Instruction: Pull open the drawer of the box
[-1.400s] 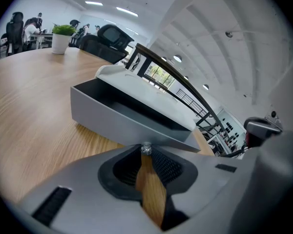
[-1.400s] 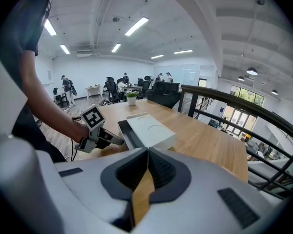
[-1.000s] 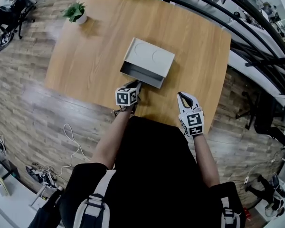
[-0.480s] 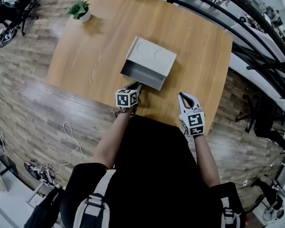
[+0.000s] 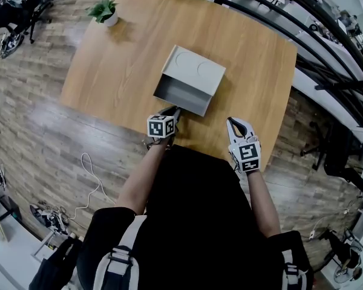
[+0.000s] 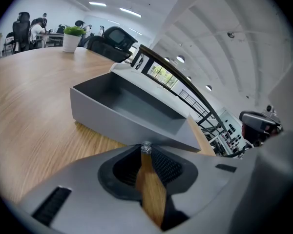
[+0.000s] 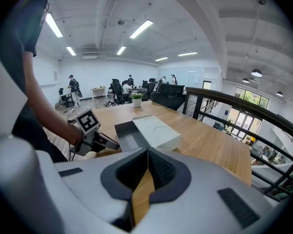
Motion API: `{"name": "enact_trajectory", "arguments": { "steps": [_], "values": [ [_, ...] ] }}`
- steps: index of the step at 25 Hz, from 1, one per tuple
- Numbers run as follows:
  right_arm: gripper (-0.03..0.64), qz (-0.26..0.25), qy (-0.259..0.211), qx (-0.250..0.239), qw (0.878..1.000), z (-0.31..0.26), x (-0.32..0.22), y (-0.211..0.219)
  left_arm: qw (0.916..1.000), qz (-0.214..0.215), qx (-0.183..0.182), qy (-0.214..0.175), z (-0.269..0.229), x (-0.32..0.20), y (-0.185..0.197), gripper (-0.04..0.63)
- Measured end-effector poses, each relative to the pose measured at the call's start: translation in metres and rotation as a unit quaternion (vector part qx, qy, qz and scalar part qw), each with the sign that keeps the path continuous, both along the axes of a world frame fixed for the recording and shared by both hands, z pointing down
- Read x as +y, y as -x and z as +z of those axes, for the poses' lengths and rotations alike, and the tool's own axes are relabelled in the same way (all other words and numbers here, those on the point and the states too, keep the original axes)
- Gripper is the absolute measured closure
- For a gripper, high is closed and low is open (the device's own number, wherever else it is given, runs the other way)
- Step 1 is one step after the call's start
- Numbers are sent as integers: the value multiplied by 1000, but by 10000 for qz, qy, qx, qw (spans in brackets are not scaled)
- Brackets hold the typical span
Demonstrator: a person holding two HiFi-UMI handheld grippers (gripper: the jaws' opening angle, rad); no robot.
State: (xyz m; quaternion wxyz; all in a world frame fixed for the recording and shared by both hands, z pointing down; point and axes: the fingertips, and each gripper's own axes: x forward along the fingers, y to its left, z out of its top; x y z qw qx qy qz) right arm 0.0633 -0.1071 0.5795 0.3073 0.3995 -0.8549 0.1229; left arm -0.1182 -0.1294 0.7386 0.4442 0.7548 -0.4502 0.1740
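The light grey box (image 5: 195, 70) lies on the wooden table (image 5: 121, 71), and its darker grey drawer (image 5: 180, 94) stands pulled out toward me, with nothing inside. My left gripper (image 5: 175, 112) is at the drawer's front wall (image 6: 122, 122), shut on the small silver knob (image 6: 146, 147) there. The right gripper (image 5: 232, 121) hovers over the table's near edge, right of the drawer, shut with nothing in it. In the right gripper view the box (image 7: 155, 129), the open drawer (image 7: 127, 133) and the left gripper (image 7: 105, 142) show ahead of the shut right gripper (image 7: 147, 150).
A small potted plant (image 5: 106, 12) stands at the table's far left corner. A black railing (image 5: 327, 47) runs along the table's right side. Office chairs (image 5: 12, 17) stand on the wood floor to the far left. A white cable (image 5: 91, 174) lies on the floor by my left.
Only the head view has shifted slightly. The drawer and both grippers hold the same places.
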Motion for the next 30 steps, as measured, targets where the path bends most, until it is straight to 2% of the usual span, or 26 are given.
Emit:
{"name": "enact_trajectory", "arguments": {
  "steps": [22,30],
  "values": [
    [592,-60,-40,-82,9999,3,15,-4,9999,11,-132,31,6,19,3,511],
    [592,-39,-29,-88,9999,3,20,-13,9996,-258,-83,63,4,18,19,511]
  ]
}}
